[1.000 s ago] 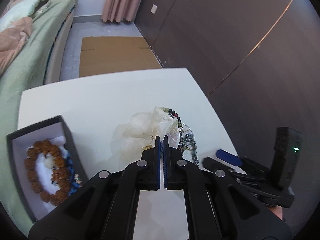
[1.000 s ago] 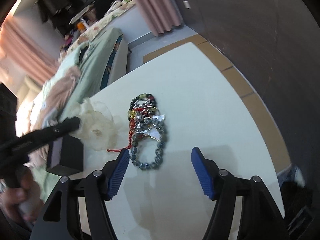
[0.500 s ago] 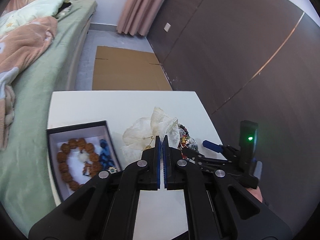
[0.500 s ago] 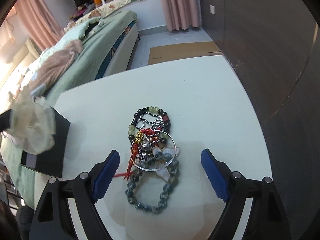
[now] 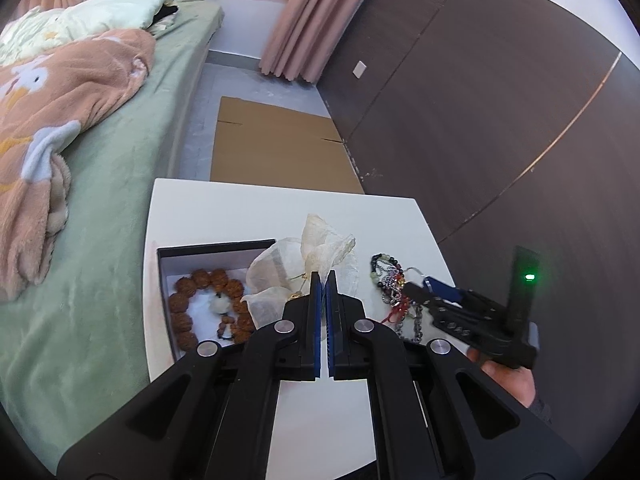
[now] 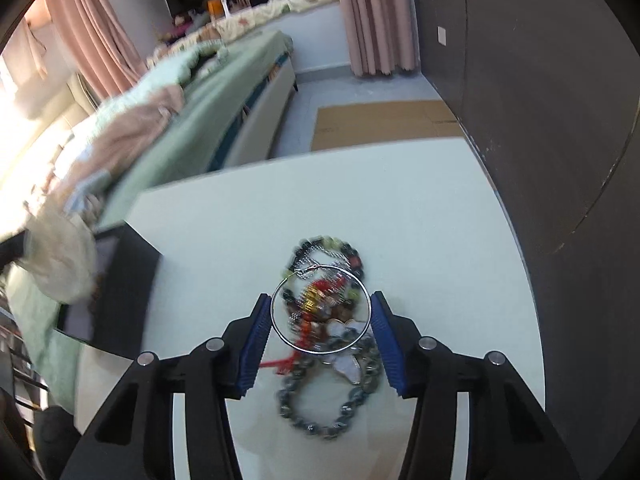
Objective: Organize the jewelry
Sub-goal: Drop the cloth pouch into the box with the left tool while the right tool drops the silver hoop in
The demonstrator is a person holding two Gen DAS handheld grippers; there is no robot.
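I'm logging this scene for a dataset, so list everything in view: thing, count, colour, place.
Table: one, white, beside the bed.
Box: one, black, white inside, table's left side.
Brown bead bracelet: one, inside the box.
Gauze pouch: one, cream, held over the box edge.
Jewelry pile: one tangle, mixed colours, table's right side.
Silver hoop: one, atop the pile.
Bed: one, green.
Cardboard: one, brown, floor.
Left claw: shut on the pouch.
Right claw: open, straddling the pile.
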